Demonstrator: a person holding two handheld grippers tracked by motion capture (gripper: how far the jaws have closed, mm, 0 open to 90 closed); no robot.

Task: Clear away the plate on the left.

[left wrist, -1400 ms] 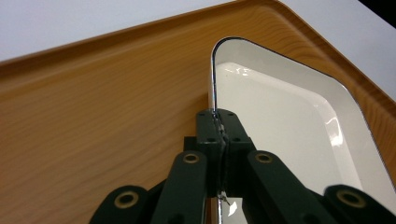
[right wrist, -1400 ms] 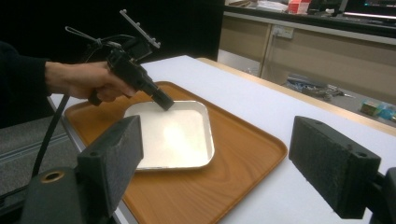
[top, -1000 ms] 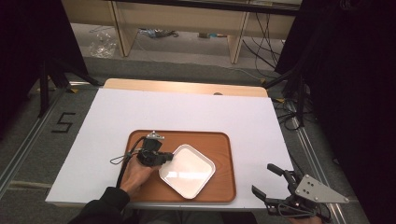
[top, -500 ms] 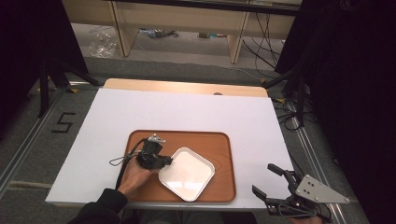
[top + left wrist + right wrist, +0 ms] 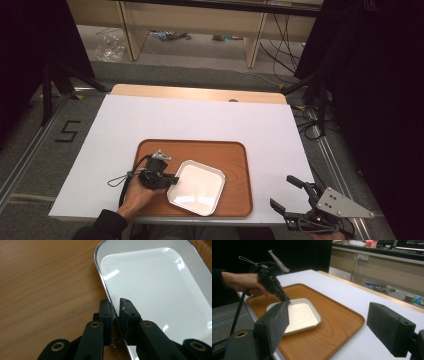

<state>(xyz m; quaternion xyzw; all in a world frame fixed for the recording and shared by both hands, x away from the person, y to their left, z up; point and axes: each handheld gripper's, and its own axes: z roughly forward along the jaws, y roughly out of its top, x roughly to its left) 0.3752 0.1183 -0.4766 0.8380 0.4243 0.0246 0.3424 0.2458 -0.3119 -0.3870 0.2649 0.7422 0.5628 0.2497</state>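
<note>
The white square plate (image 5: 196,187) is seen lying flat on the wooden tray (image 5: 235,155), in the tray's near half and turned cornerwise to the tray's edges, while the tray itself rests on the white table (image 5: 200,117). The left claw (image 5: 172,181) is placed at the plate's left edge, so the plate stretches away from it to the right and toward the tray's middle. In the left gripper view the plate's rim (image 5: 105,287) is seen running straight up between the two black jaws of the left claw (image 5: 115,305), with one jaw outside over the tray wood and one inside over the dish. The jaws have just been opening; they stand narrow, a thin gap is visible on either side of the rim, and the rim is judged no longer to be pinched, though it lies between the pads.

The right claw (image 5: 292,197) is held wide and empty off the table's near right corner, well apart from the plate. The left hand (image 5: 136,195) is by far the nearer to the plate. Since the rim lies along the left claw's own line of sight, a clean release is judged to call for the claw to be drawn back leftward, square to that edge.
</note>
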